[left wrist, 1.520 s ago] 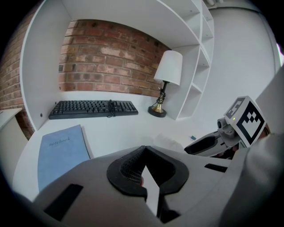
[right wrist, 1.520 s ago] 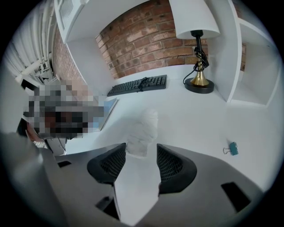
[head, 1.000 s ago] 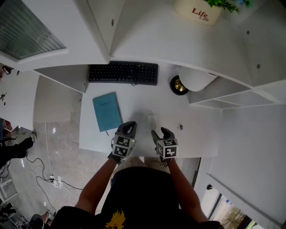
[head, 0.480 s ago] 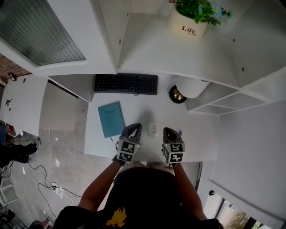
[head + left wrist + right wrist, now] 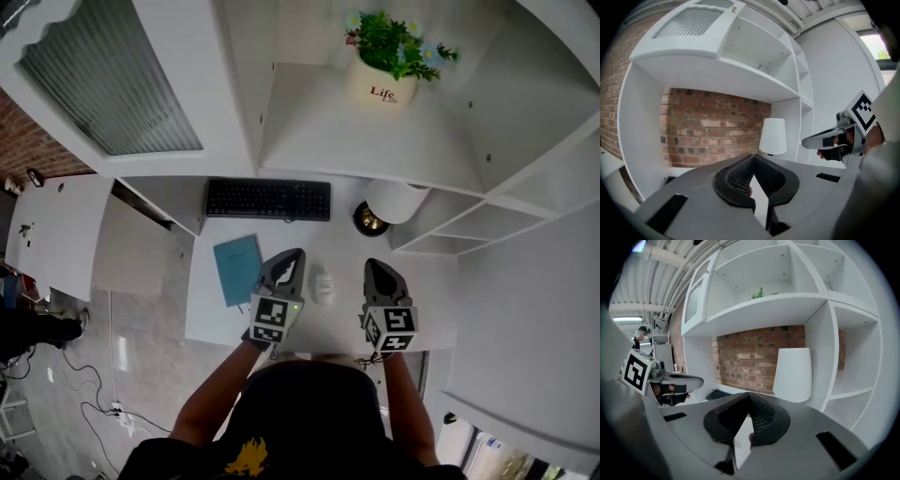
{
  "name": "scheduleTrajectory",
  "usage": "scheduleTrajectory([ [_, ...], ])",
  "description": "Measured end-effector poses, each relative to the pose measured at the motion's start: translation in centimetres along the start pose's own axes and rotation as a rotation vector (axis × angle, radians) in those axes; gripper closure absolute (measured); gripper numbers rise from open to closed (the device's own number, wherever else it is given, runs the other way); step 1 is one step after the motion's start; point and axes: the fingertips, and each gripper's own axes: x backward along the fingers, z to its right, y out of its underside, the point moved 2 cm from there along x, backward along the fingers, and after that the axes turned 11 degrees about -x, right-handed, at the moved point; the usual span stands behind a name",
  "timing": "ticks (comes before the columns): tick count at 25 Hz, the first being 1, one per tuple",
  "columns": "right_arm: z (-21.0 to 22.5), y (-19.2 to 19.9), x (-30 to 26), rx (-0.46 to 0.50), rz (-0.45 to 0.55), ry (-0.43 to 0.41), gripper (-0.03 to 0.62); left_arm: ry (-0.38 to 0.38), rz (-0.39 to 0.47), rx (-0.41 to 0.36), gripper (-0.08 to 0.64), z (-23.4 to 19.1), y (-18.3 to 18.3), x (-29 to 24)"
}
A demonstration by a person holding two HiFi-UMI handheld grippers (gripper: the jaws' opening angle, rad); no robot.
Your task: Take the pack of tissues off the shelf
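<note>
No pack of tissues shows on the white shelves (image 5: 356, 131). A small white packet-like thing (image 5: 323, 286) lies on the desk (image 5: 211, 319) between the two grippers; I cannot tell what it is. My left gripper (image 5: 293, 253) is raised over the desk, its jaws meeting at the tip (image 5: 751, 158), empty. My right gripper (image 5: 375, 265) hangs level with it, shut with nothing between the pads (image 5: 749, 394); its jaws have just been closing. Each gripper shows in the other's view: the right gripper (image 5: 808, 139) and the left gripper (image 5: 699, 379).
A black keyboard (image 5: 268, 199) lies at the back of the desk and a teal notebook (image 5: 239, 269) on the left. A white-shaded lamp (image 5: 398, 200) stands right of the keyboard. A potted plant (image 5: 380, 89) sits on the shelf above. A brick wall (image 5: 708, 126) is behind.
Both grippers have risen from the desk's front edge and now point more level. The right jaws went from open to shut. More of the shelf and plant has come into the head view.
</note>
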Motion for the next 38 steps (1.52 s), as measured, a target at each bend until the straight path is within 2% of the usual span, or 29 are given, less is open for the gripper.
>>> scheduleTrajectory([
  [4, -0.6, -4.3, 1.2, -0.001, 0.095, -0.013, 0.591, -0.020, 0.062, -0.028, 0.555, -1.0, -3.6, 0.5],
  [9, -1.3, -8.4, 3.1, 0.038, 0.195, -0.022, 0.591, -0.053, 0.103, -0.156, 0.555, -2.6, -7.1, 2.5],
  [21, 0.9, -12.1, 6.0, 0.057, 0.302, 0.030, 0.591, -0.193, 0.182, -0.129, 0.555, -7.5, -10.7, 5.9],
  [33, 3.9, -13.1, 8.2, 0.049, 0.327, 0.108, 0.591, -0.316, 0.111, -0.112, 0.555, -11.5, -8.6, 9.8],
  [38, 4.1, -13.5, 8.1, 0.050, 0.337, 0.107, 0.591, -0.347, 0.075, -0.145, 0.555, -13.1, -7.7, 10.9],
])
